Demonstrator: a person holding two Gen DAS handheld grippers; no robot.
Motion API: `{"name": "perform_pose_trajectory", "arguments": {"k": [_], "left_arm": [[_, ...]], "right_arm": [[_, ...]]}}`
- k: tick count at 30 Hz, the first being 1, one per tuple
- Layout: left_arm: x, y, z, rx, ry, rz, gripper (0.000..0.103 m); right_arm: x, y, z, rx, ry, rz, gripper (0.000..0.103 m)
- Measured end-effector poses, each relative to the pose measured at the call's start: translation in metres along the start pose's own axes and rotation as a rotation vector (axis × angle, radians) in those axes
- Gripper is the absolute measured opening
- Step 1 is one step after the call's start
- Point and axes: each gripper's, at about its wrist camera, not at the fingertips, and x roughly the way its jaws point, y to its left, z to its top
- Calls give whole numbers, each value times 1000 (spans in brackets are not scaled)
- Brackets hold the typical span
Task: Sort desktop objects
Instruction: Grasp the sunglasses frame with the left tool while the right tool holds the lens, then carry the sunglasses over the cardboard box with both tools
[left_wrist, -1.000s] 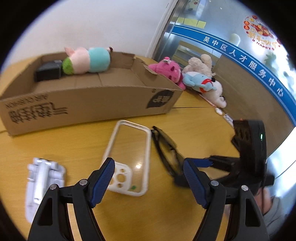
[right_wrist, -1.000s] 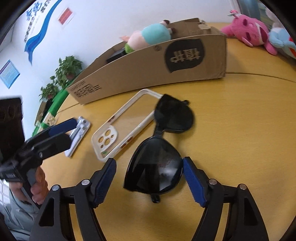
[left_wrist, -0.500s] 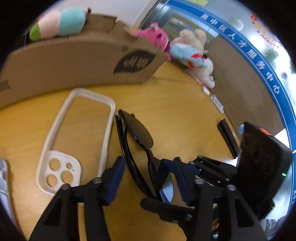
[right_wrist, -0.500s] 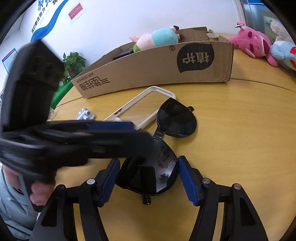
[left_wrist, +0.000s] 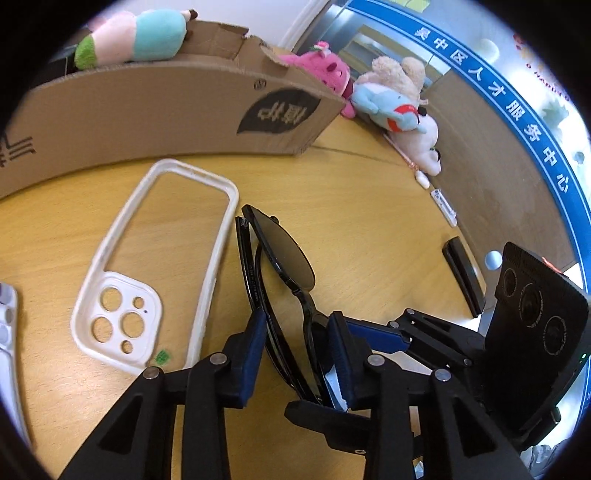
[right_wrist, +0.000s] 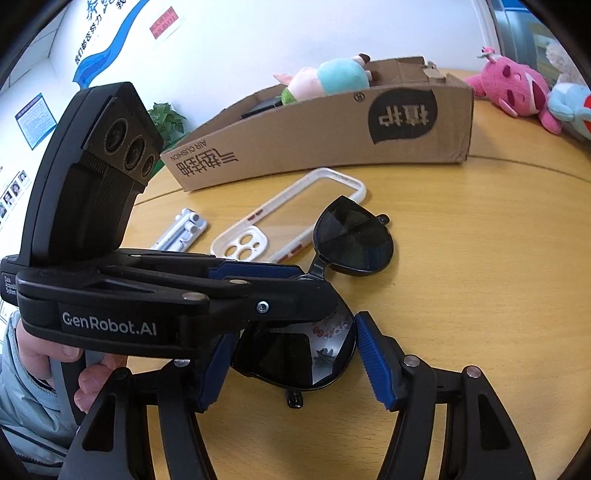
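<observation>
Folded black sunglasses (left_wrist: 284, 258) (right_wrist: 351, 236) lie on the yellow wooden table (right_wrist: 480, 277), right of a white phone case (left_wrist: 122, 284) (right_wrist: 334, 172). My left gripper (left_wrist: 295, 321) reaches in from the left in the right wrist view (right_wrist: 317, 290). Its jaws are closing front-to-back across the glasses near the bridge, and both blue pads appear to touch the frame. My right gripper (right_wrist: 295, 332) is shut across the near lens, a pad against each edge. Behind stands an open cardboard box (left_wrist: 147, 110) (right_wrist: 314, 147) holding a pink-and-teal plush (left_wrist: 140, 40) (right_wrist: 328, 79).
A white folding stand (right_wrist: 184, 225) (left_wrist: 7, 332) lies left of the case. Pink (left_wrist: 325, 74) (right_wrist: 513, 85) and blue (left_wrist: 384, 107) plush toys sit at the back right. A black bar (left_wrist: 463, 277) lies near the table's right edge. A person's hand (right_wrist: 44, 354) holds the left gripper.
My left gripper moved from over the phone case to the sunglasses, dipped, and narrowed its jaws around them. The right gripper's jaws narrowed onto the near lens and then held still.
</observation>
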Motion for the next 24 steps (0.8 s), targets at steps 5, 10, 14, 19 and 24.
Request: {"name": "perform_pose_trajectory", "arguments": {"k": [5, 10, 14, 19, 24], "left_arm": [[-25, -1, 9, 3, -60, -9, 33], [-60, -10, 30, 42, -147, -5, 33], [-87, -16, 58, 72, -215, -5, 32], [-117, -23, 100, 130, -293, 14, 32], [-132, -20, 148, 162, -325, 18, 30]], "right_arm": [[-9, 13, 13, -40, -28, 6, 62], [-29, 32, 39, -94, -85, -1, 62], [-42, 50, 74, -156, -143, -7, 62], [-58, 62, 121, -221, -207, -7, 62], [-60, 61, 175, -254, -255, 5, 62]]}}
